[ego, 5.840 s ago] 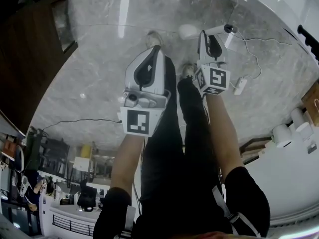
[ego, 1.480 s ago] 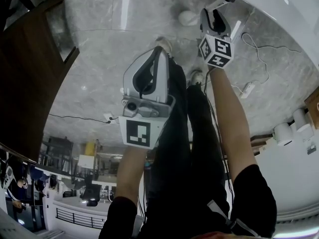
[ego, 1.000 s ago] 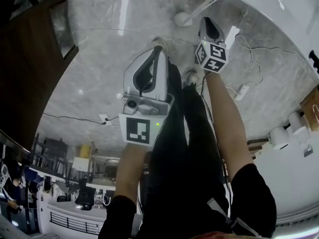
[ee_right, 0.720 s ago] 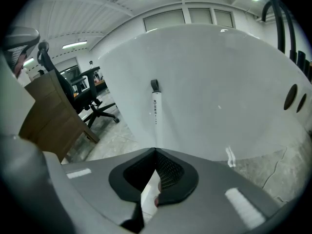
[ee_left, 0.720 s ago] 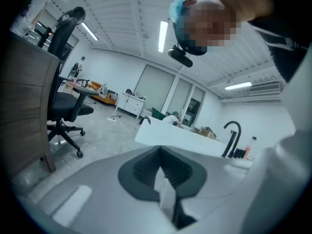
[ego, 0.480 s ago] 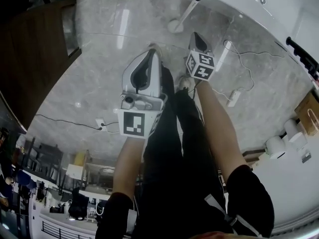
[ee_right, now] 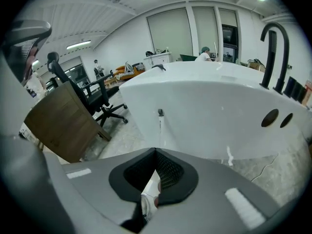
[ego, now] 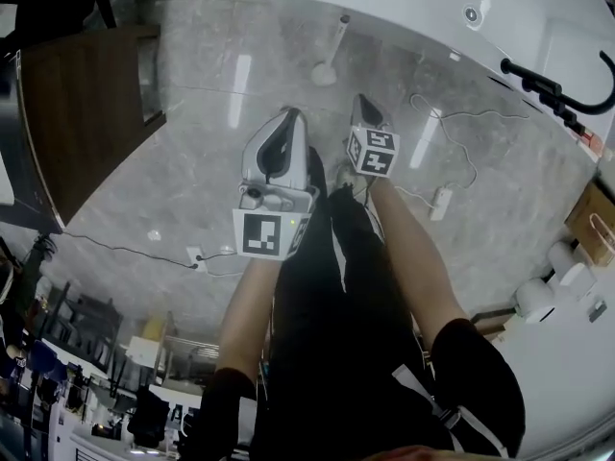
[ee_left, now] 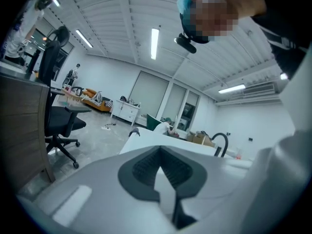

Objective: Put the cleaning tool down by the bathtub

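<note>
Your left gripper hung over the floor with its jaws met at the tips and nothing between them. Ahead of it, the cleaning tool stood on the floor at the foot of the bathtub, round head down and white handle leaning on the tub's wall. Neither gripper touched it. Your right gripper, nearer you and just right of the tool, was closed and empty. I judged the putting-down step done. The next move called only for drawing both grippers clear without knocking the leaning handle
</note>
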`<state>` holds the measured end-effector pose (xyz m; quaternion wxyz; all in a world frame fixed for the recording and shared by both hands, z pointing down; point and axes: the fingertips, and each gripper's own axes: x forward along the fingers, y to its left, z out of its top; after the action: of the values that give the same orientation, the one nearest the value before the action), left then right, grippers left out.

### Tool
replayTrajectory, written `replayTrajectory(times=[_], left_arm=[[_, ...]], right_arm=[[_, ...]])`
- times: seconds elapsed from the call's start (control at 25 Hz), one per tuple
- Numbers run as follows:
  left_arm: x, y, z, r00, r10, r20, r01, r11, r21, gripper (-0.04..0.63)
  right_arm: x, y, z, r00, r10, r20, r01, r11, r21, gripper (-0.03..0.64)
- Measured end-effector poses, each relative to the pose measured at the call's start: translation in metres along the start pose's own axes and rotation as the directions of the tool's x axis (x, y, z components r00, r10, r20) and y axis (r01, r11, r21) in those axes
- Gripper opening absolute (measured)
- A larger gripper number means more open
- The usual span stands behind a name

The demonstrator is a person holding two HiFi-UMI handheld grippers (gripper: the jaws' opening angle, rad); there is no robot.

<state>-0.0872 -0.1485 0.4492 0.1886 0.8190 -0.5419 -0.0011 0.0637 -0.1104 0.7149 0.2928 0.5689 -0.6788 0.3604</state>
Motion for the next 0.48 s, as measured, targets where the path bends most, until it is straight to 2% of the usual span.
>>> replayTrajectory(times=[0.28,0.48], left_arm=[[-0.023,-0.032,0.034,1.0,-0.002,0.011,0.001,1.0,0.03,0.008],[-0.044,-0.058,0.051,1.0,-0.004,0.013,0.004,0.999,0.046,0.008]], right_arm=[[-0.059,0.014,0.015,0.999,0.04,0.017,-0.039,0.998,-0.055,-0.002],[-0.1,0.007,0.024,0.999,0.033,0.039,-0.032,0.999,-0.014,-0.002]])
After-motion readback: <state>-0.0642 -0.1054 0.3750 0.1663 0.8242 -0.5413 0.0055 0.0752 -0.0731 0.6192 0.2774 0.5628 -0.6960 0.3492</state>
